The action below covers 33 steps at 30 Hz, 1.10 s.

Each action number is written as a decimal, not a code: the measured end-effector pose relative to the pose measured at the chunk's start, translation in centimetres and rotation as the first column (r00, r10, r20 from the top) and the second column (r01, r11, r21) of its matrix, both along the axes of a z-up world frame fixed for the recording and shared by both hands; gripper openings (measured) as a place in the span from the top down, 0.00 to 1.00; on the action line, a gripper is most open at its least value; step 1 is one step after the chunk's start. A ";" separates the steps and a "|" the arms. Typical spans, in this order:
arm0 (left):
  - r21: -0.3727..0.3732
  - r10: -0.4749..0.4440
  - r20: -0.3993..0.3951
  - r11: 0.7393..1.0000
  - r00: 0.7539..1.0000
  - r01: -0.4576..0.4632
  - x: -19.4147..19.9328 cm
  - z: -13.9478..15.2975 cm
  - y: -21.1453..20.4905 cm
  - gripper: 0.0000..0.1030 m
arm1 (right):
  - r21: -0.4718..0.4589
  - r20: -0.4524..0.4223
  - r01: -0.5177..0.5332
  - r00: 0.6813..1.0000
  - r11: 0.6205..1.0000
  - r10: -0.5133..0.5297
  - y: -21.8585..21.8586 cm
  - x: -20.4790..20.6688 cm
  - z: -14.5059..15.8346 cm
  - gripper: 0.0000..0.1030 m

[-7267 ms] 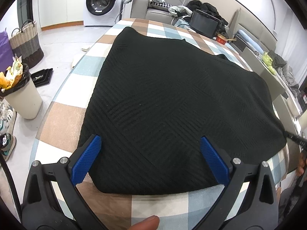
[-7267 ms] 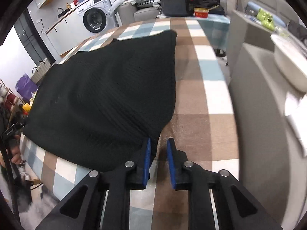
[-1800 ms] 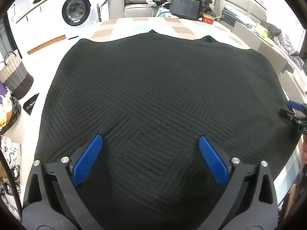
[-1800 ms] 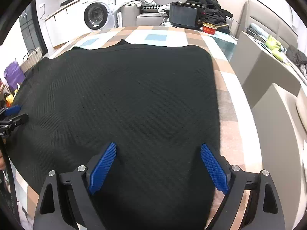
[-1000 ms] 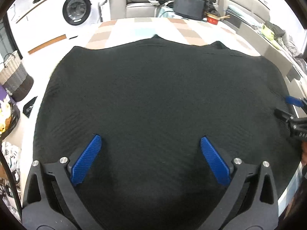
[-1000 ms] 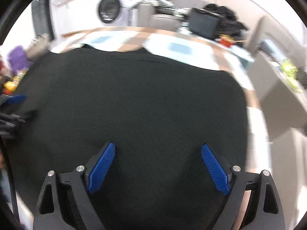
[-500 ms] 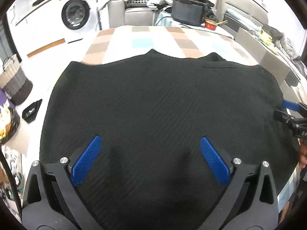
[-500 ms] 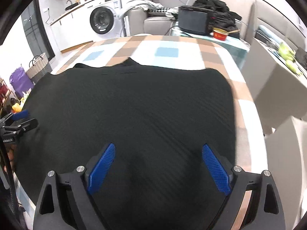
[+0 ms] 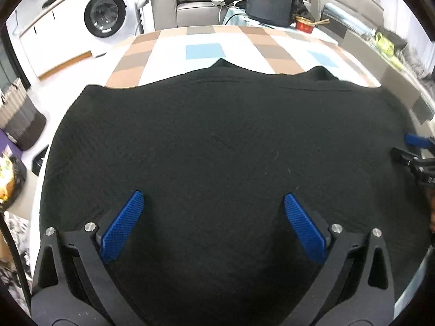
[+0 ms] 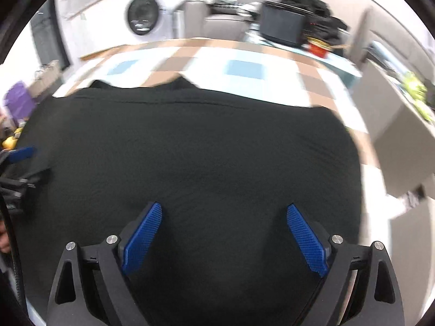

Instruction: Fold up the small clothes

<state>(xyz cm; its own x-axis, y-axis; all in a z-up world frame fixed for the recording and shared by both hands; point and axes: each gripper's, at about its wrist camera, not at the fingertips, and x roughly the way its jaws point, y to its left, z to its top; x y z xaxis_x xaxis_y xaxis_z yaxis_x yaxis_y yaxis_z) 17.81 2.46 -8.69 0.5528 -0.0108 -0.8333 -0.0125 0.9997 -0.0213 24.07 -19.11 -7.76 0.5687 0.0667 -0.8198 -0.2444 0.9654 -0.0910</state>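
Note:
A black knit garment (image 9: 217, 141) lies spread flat over the checked tablecloth (image 9: 206, 51), its far edge showing two small peaks. My left gripper (image 9: 213, 217) hovers open over the garment's near part, blue pads (image 9: 122, 228) wide apart with only fabric beneath them. The right gripper (image 9: 416, 149) shows at the garment's right edge in this view. In the blurred right wrist view the same garment (image 10: 204, 149) fills the middle, and my right gripper (image 10: 223, 233) is open above it. The left gripper (image 10: 19, 163) appears at the left edge.
Beyond the table stand a washing machine (image 9: 104, 16), a grey sofa (image 9: 195, 8) with clothes, a black box (image 9: 269, 4) and a red bowl (image 9: 304, 24). A woven basket (image 9: 19, 119) sits on the floor at left. Grey furniture (image 10: 402, 135) flanks the table's right side.
The garment's far edge sits lower in both views and more checked cloth shows beyond it. Both grippers have stayed open over the fabric. The right wrist view is now motion-blurred.

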 end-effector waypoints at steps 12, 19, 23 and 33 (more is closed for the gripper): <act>-0.023 -0.024 0.030 0.999 0.999 0.025 1.8 1.2 -1.4 0.00 | 0.039 0.018 -0.001 1.000 0.999 0.001 -0.7 0.3 1.5 0.09; 0.043 -0.079 0.034 0.996 0.996 0.078 6.3 0.6 -4.4 0.00 | 0.107 -0.003 -0.022 1.000 0.994 0.022 2.7 4.5 0.3 0.09; 0.024 -0.045 -0.007 0.999 0.999 0.046 7.4 -0.4 -3.0 0.00 | 0.062 -0.009 -0.020 1.000 0.998 0.021 2.2 5.4 0.2 0.08; 0.039 0.034 -0.018 0.999 0.999 -0.033 2.5 0.5 2.8 0.01 | -0.007 -0.013 0.026 1.000 1.000 -0.026 -2.3 2.2 1.2 0.08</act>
